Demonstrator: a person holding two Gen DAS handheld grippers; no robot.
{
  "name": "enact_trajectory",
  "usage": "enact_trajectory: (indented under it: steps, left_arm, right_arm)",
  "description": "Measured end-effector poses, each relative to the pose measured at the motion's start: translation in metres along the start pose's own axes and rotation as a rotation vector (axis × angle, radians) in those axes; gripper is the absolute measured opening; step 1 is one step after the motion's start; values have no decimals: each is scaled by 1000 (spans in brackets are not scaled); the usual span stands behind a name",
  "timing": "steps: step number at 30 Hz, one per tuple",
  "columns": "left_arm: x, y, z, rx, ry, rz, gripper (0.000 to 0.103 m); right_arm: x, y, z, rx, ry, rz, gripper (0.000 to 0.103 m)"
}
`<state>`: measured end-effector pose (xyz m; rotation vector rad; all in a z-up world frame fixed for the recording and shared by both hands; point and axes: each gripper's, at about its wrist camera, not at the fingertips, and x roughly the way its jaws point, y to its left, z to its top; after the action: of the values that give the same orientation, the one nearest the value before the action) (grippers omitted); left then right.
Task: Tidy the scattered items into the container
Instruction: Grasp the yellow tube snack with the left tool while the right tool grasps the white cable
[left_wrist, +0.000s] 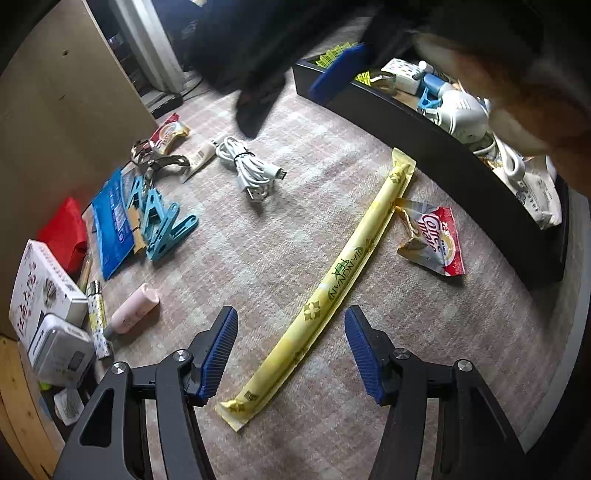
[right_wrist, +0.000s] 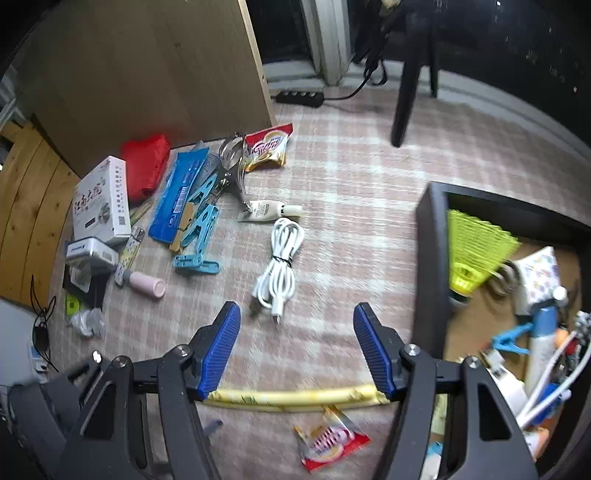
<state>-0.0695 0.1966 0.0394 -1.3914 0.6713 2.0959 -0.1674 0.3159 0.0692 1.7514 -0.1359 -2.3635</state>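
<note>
Two grippers: both up off the rug, both tilted steeply down, nothing in either one
Left gripper (left_wrist: 291, 350): jaws spread wide, and the long yellow tea sachet (left_wrist: 332, 284) lies on the rug below, running up through the gap from lower centre toward upper right of the left wrist view; pads not on it
Right gripper (right_wrist: 297, 349): jaws at full spread, empty, with the white coiled cable (right_wrist: 279, 273) on the rug just above the fingertips in the right wrist view
Container (left_wrist: 424, 144): black tray, upper right of the left view, right edge of the right view
Already in: a yellow-green shuttlecock (right_wrist: 476, 251), a blue clip, a white tube, white cords and small packets; a fair heap, so the job looks well under way
Still out, centre: tea sachet, cable, and a red-and-white creamer packet (left_wrist: 436, 240) just beside the sachet, near the tray wall
Still out, left side: a blue flat pack (right_wrist: 177, 203), light-blue clothes pegs (right_wrist: 199, 229), a metal clip, a small white tube, a second creamer packet (right_wrist: 267, 149), a red pouch (right_wrist: 146, 166), a white box (right_wrist: 101, 199), a pink bottle (right_wrist: 146, 284), more small bits at the left edge
Progress call: roughly half done, I'd say, plenty left
Likely next: sachet for the left, cable for the right
</note>
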Motion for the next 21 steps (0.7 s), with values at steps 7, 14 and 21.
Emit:
enact_trajectory:
  steps: [7, 14, 21]
  left_arm:
    - [13, -4, 5, 54, 30, -2, 50]
    - [16, -10, 6, 67, 35, -37, 46]
    - [10, -17, 4, 60, 56, -94, 28]
  right_arm:
    - [38, -2, 24, 41, 71, 58, 63]
    - [66, 3, 35, 27, 127, 49, 63]
    - [76, 15, 36, -31, 152, -6, 48]
